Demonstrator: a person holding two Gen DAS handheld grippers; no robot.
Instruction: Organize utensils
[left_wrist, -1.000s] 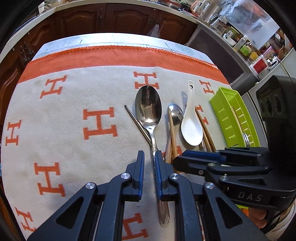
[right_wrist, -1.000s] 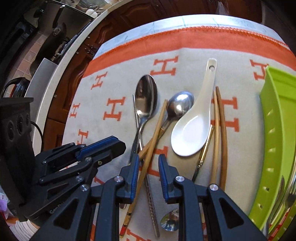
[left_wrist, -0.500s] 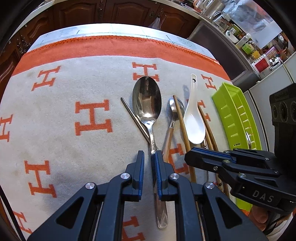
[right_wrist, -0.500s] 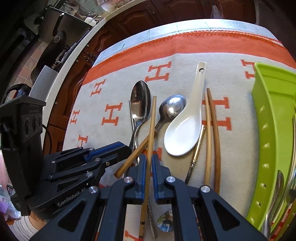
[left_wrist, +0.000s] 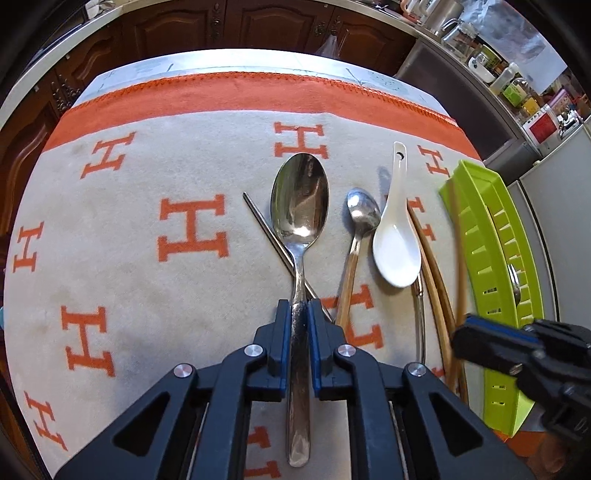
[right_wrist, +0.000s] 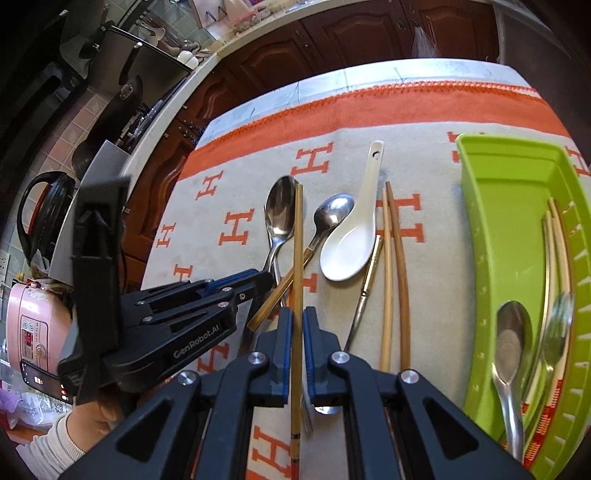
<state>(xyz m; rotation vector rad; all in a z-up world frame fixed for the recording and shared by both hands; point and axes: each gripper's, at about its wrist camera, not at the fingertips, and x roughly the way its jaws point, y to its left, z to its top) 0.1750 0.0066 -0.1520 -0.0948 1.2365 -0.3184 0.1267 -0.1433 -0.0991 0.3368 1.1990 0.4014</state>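
My left gripper (left_wrist: 298, 306) has its jaws closing tight on the handle of the large metal spoon (left_wrist: 300, 199), whose bowl points away over the H-patterned cloth. My right gripper (right_wrist: 297, 317) is still tightening, its pads pressing a wooden chopstick (right_wrist: 298, 240) that is raised above the pile and points forward. Beside these lie a small metal spoon (right_wrist: 332, 214), a white ceramic spoon (right_wrist: 347, 251), a thin metal utensil (right_wrist: 369, 273) and two brown chopsticks (right_wrist: 397, 258). The green tray (right_wrist: 491, 221) at the right holds a spoon, a fork and chopsticks.
A metal chopstick (left_wrist: 266, 229) lies under the large spoon's neck. The left gripper (right_wrist: 267, 275) sits just left of the right one, held by a hand in a pale sleeve (right_wrist: 59, 439). A pink cooker (right_wrist: 33, 332) and dark kettle (right_wrist: 44, 214) stand off to the left.
The right gripper closed on the wooden chopstick, lifted it off the pile and drifted right toward the green tray. The left gripper kept its hold on the large spoon.
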